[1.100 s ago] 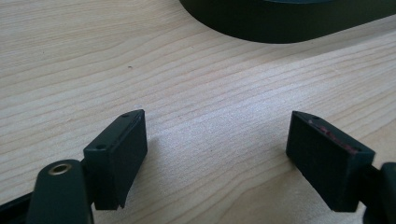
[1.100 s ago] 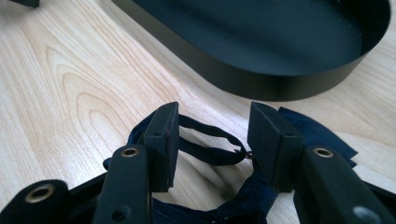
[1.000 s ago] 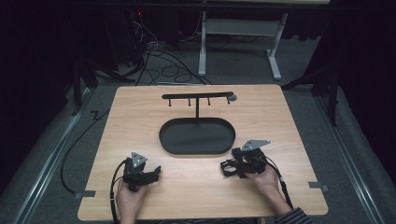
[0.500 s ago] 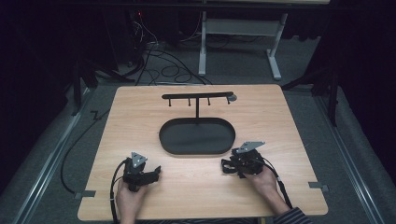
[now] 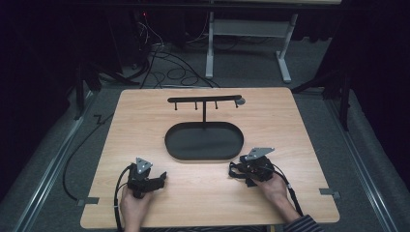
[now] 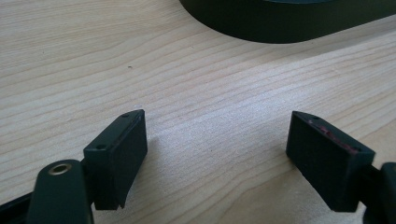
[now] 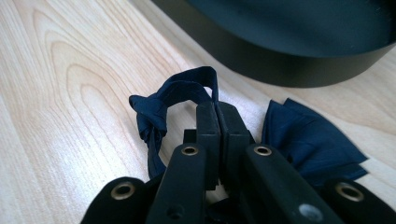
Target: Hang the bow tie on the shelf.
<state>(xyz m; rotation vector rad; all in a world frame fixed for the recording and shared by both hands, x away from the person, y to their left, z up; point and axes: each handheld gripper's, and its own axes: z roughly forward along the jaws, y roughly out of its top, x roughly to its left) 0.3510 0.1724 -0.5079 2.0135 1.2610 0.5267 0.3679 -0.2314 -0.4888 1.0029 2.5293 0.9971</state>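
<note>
The right gripper [image 7: 217,116], its jaws having just closed, pinched one dark blue knotted cloth bow [image 7: 173,100] at the black oval tray's [image 5: 203,141] 4 o'clock edge. The left gripper [image 6: 215,144] stood open, empty, over bare light wooden table [image 5: 290,125].

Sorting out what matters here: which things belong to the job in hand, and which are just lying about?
In the job: dark blue fabric loop, right tool shut on it, black stand.
Lying about: floor cables, white table legs; left tool waits open.
</note>
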